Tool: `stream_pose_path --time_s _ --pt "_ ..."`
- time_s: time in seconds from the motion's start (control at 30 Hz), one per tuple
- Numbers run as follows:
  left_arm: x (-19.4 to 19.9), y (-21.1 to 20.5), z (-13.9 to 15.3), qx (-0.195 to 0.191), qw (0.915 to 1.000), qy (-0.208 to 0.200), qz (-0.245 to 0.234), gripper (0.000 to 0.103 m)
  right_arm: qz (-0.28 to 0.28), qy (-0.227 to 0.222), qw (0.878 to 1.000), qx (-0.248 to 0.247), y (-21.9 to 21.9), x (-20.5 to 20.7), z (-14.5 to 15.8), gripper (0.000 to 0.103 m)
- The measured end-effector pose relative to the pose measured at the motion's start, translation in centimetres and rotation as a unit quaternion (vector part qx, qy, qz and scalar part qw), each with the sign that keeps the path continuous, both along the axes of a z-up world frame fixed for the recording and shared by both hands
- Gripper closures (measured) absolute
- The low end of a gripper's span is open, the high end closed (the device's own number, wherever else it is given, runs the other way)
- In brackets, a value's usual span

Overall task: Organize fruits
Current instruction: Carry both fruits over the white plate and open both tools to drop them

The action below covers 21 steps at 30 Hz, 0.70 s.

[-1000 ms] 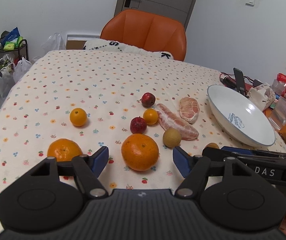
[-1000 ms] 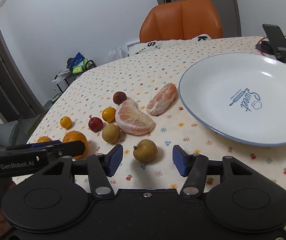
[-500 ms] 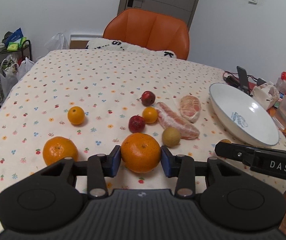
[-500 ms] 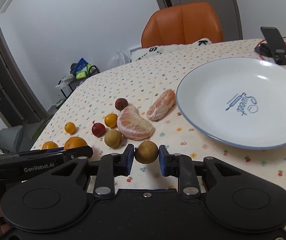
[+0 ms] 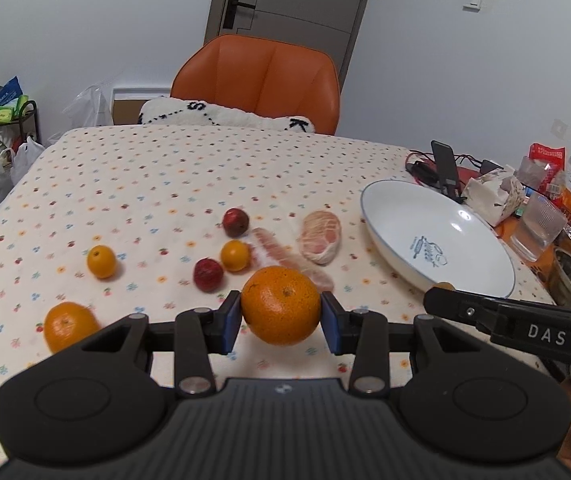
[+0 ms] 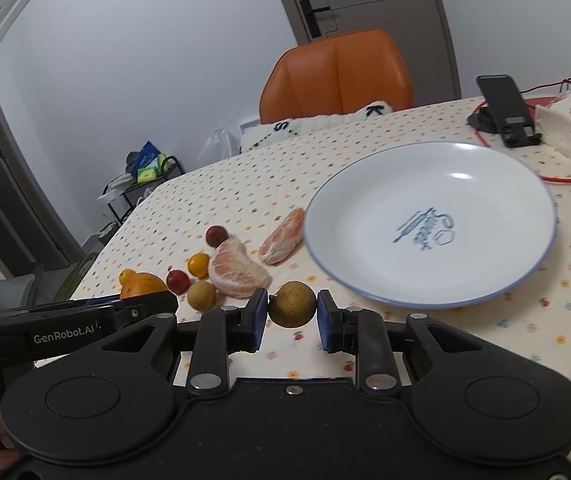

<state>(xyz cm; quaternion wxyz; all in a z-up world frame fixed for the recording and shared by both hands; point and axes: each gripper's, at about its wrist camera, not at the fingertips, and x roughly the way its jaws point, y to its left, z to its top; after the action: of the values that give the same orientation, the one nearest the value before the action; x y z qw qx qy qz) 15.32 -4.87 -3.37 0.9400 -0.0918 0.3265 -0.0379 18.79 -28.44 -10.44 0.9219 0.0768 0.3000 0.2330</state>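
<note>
Carrying fruit platewards: left gripper (image 5: 281, 316) clenches an orange (image 5: 280, 305), right gripper (image 6: 291, 314) a brownish fruit (image 6: 292, 304), perhaps a longan, bound for the white plate (image 6: 485, 294).

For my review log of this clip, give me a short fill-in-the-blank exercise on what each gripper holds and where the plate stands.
1. The left gripper is shut on a large round ____ fruit.
2. The right gripper is shut on a small round brownish-yellow fruit, with the white blue-rimmed plate lying ahead to its ____.
3. The white blue-rimmed plate holds ____ fruit so far.

Missing words: orange; right; no
</note>
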Motion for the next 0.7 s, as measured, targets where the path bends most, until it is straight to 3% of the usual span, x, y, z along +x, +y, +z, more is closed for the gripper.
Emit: stream_pose_path --time_s 0.7 --pt "2.3 -5.7 1.7 0.009 0.9988 -0.015 -0.045 0.063 -0.065 -0.015 0.998 0.0 -5.6 0.6 1.1 0.078"
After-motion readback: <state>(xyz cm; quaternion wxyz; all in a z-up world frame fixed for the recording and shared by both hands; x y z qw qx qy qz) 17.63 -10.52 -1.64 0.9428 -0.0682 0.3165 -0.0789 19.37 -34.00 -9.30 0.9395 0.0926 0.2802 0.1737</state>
